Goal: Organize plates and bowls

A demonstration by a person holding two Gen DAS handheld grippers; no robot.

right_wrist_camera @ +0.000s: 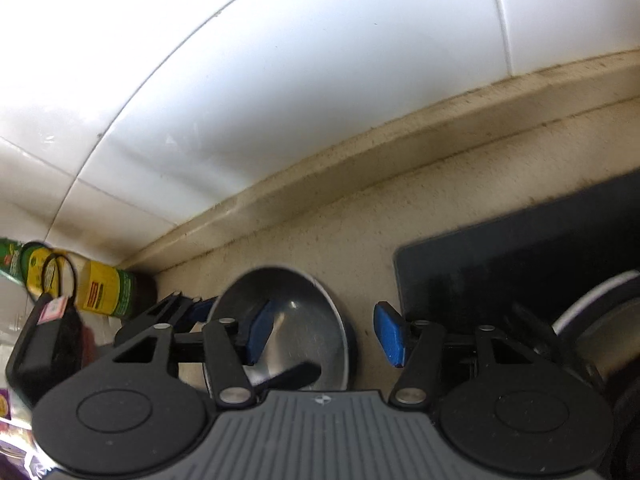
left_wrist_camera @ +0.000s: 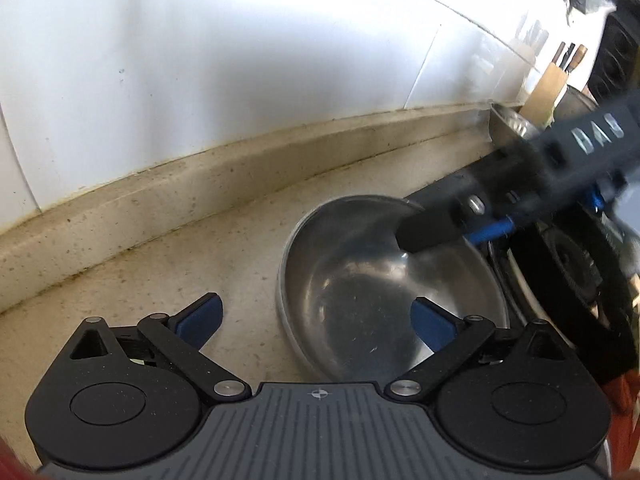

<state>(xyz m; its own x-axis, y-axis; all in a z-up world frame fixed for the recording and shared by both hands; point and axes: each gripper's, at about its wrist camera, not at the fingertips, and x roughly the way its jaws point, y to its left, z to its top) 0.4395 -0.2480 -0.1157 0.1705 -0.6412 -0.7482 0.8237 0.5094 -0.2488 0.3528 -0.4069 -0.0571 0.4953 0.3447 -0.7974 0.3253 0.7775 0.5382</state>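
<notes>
A steel bowl (left_wrist_camera: 372,292) sits on the beige counter (left_wrist_camera: 160,264), empty. My left gripper (left_wrist_camera: 316,320) is open, its right finger over the bowl's near side and its left finger outside the rim. My right gripper (right_wrist_camera: 324,332) is open, just above the same bowl (right_wrist_camera: 304,332), with its left finger (right_wrist_camera: 258,330) over the bowl and its right finger outside the rim. In the left wrist view the right gripper's finger (left_wrist_camera: 432,232) reaches in over the bowl's far rim.
White wall tiles (left_wrist_camera: 200,60) rise behind a low beige ledge. A black mat (right_wrist_camera: 520,252) with more dishes (right_wrist_camera: 592,320) lies to the right. Green and yellow bottles (right_wrist_camera: 100,288) stand at the left. A knife block (left_wrist_camera: 548,88) and steel pot (left_wrist_camera: 516,124) stand far right.
</notes>
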